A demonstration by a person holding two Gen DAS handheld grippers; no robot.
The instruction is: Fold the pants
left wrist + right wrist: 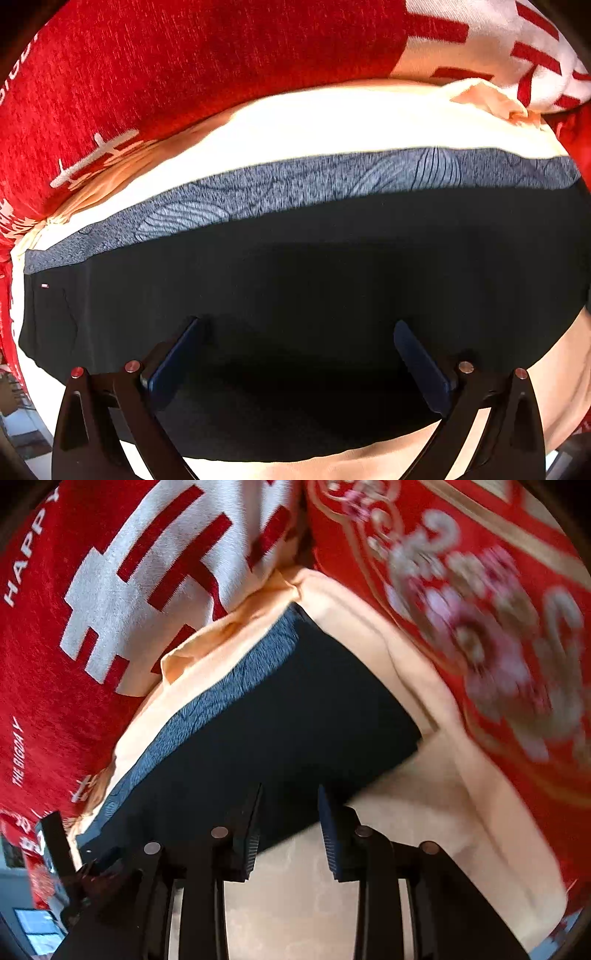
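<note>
The black pants (314, 273) lie folded into a flat block on a pale peach sheet (332, 122), on top of a grey-blue patterned garment (295, 184) that shows as a band along the far edge. My left gripper (295, 332) is wide open just above the pants' near part and holds nothing. In the right wrist view the pants (280, 709) lie ahead with the patterned band (221, 690) on their left. My right gripper (290, 797) is open with a narrow gap, over the pants' near edge, holding nothing.
Red cushions with white print (184, 66) rise behind the sheet. A red quilt with floral gold pattern (480, 609) lies on the right. Bare peach sheet (424, 830) lies right of the pants. A dark object (55, 838) stands at the far left.
</note>
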